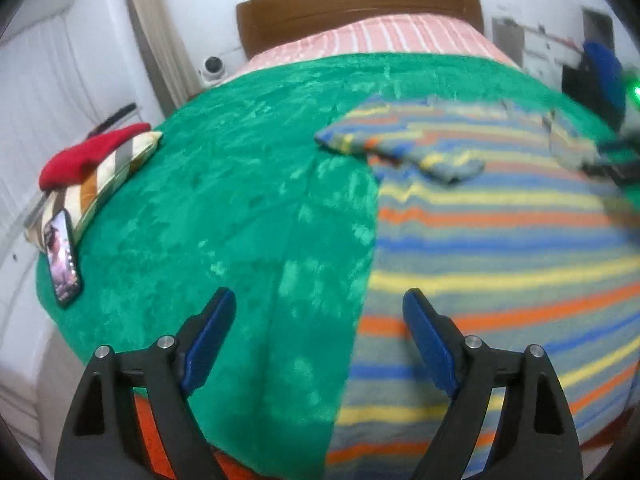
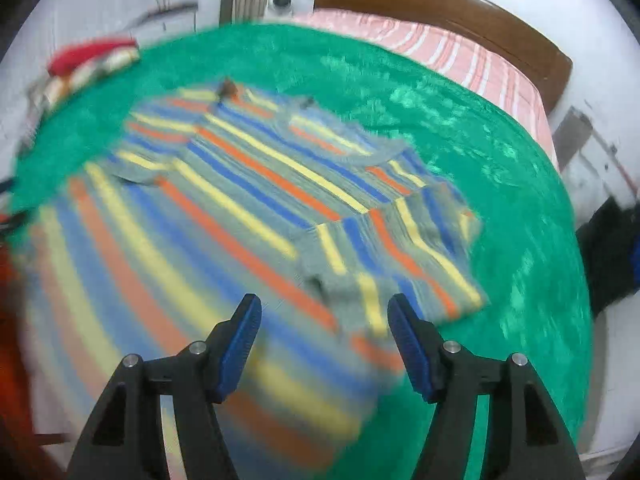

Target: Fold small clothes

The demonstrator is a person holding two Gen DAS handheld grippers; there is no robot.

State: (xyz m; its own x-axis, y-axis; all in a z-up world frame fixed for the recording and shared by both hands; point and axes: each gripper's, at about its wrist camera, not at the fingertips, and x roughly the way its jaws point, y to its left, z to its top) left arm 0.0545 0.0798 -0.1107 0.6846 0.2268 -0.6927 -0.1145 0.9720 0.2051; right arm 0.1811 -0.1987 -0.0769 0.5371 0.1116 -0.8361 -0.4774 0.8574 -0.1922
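Note:
A small striped sweater [image 1: 500, 240], grey with blue, yellow and orange stripes, lies flat on a green blanket [image 1: 240, 200]. Its left sleeve [image 1: 404, 148] is folded in across the chest. In the right wrist view the sweater [image 2: 224, 208] is blurred and its right sleeve [image 2: 392, 256] lies folded inward. My left gripper [image 1: 320, 300] is open and empty above the sweater's left edge near the hem. My right gripper [image 2: 324, 308] is open and empty just above the folded right sleeve. The right gripper also shows blurred in the left wrist view [image 1: 616, 160].
A red cloth [image 1: 88, 152] lies on a striped cushion [image 1: 96, 184] at the blanket's left edge, with a phone [image 1: 62, 260] beside it. A pink striped sheet [image 1: 380, 36] and wooden headboard [image 1: 356, 4] are at the far end. Dark objects [image 2: 612, 248] stand off the bed's right side.

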